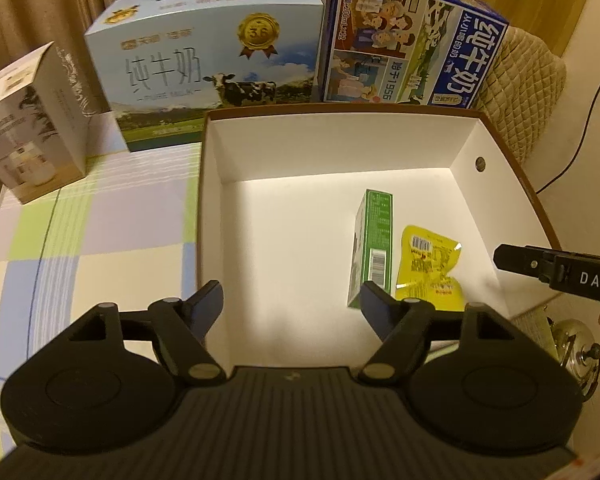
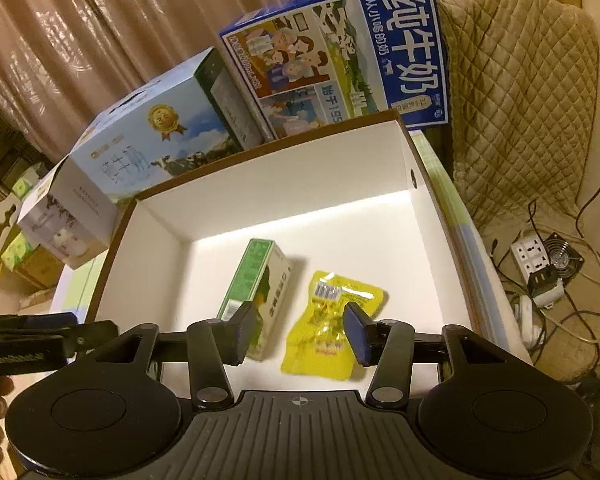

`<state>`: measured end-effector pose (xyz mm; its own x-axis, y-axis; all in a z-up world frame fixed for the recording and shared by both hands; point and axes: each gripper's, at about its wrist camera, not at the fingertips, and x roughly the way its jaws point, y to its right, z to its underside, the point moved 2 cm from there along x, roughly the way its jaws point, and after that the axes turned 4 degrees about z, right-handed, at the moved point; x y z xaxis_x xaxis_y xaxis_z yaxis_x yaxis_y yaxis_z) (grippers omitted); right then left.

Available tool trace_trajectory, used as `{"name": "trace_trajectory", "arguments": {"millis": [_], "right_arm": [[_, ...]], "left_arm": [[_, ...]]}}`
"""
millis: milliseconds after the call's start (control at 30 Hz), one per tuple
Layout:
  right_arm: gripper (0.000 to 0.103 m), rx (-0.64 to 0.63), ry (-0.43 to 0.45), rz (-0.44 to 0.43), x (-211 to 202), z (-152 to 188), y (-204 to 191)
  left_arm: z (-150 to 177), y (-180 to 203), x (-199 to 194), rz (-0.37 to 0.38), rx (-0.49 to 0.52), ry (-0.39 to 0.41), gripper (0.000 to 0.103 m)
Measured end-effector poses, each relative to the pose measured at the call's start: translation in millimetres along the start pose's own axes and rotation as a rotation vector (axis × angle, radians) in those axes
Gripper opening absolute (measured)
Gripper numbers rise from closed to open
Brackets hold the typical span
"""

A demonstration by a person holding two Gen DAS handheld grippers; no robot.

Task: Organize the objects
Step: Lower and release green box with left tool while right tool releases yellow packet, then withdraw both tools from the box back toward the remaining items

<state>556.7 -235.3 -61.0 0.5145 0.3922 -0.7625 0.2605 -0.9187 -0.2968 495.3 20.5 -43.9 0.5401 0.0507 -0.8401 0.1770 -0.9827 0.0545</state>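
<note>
Counted: one open white box (image 1: pixel 220 148) on the checked worktop (image 1: pixel 100 220), holding two items, one green carton (image 1: pixel 374 236) and one yellow sachet (image 1: pixel 430 264) just beside it at 3 o'clock. Behind, at 12 o'clock: three printed cartons. Left claw (image 1: pixel 292 304) and right claw (image 2: pixel 300 334) both parted, gripping nothing.

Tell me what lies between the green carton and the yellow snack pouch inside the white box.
Nothing: only bare white box floor separates green carton from yellow pouch, right wrist view.
</note>
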Motion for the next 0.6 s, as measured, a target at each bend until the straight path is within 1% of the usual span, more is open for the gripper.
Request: {"name": "trace_trajectory", "arguments": {"millis": [133, 333, 600], "right_arm": [[0.048, 0.003, 0.017, 0.005, -16, 10, -2], [0.050, 0.019, 0.036, -0.014, -41, 25, -4], [0.053, 0.027, 0.052, -0.026, -69, 48, -11]], "left_arm": [[13, -3, -18, 0.011, -0.024, 0.006, 0.073], [33, -8, -46, 0.028, -0.057, 0.030, 0.073], [60, -15, -78, 0.034, -0.081, 0.056, 0.073]]}}
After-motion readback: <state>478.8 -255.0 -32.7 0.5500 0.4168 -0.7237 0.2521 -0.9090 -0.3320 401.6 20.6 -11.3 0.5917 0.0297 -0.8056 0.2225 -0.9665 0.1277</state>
